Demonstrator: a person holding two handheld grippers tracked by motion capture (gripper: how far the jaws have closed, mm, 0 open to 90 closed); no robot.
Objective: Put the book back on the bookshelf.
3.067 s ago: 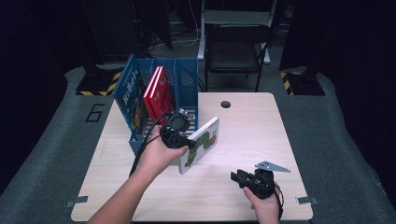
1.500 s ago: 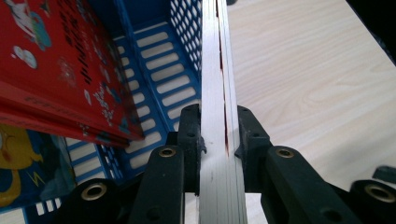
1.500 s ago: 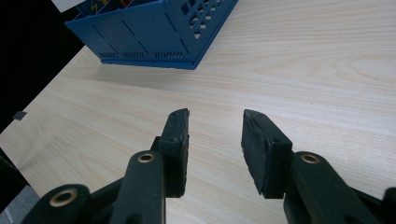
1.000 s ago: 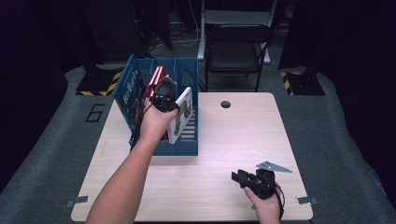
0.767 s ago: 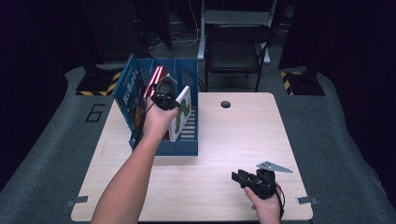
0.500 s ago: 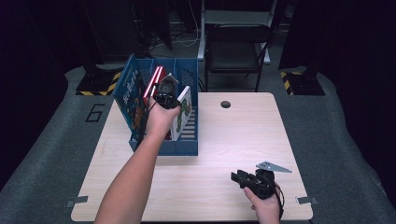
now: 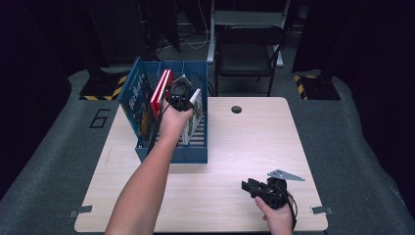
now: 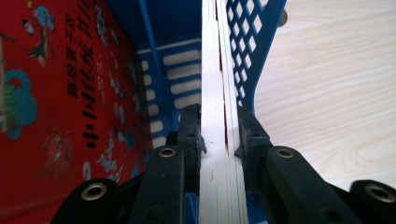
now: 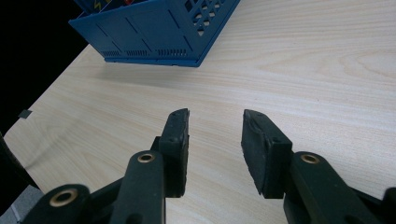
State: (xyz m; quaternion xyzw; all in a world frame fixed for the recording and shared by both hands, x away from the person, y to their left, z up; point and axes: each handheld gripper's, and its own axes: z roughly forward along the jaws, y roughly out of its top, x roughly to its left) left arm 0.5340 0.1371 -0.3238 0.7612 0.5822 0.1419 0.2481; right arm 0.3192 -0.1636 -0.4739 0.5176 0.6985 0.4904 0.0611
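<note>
My left gripper (image 7: 180,100) (image 8: 218,128) is shut on a thin book (image 8: 215,93), held upright by its pale page edge inside the blue slotted crate (image 7: 195,147). In the high view the book (image 7: 194,115) stands in the crate's right compartment, close to its right wall (image 8: 250,51). A red-covered book (image 7: 161,90) (image 8: 51,93) leans just left of it, and another illustrated book (image 7: 141,105) stands at the crate's left end. My right gripper (image 7: 252,187) (image 9: 215,135) rests low near the table's front right, open with nothing between its pads.
The light wooden table (image 7: 244,142) has a round cable hole (image 7: 236,109) behind the middle. A dark folding chair (image 7: 247,49) stands beyond the far edge. The blue crate (image 9: 154,28) lies ahead of my right gripper, across bare tabletop.
My left gripper carried the book from above the table into the crate, then lowered it a little and shifted it left within the compartment. The right gripper stayed still.
</note>
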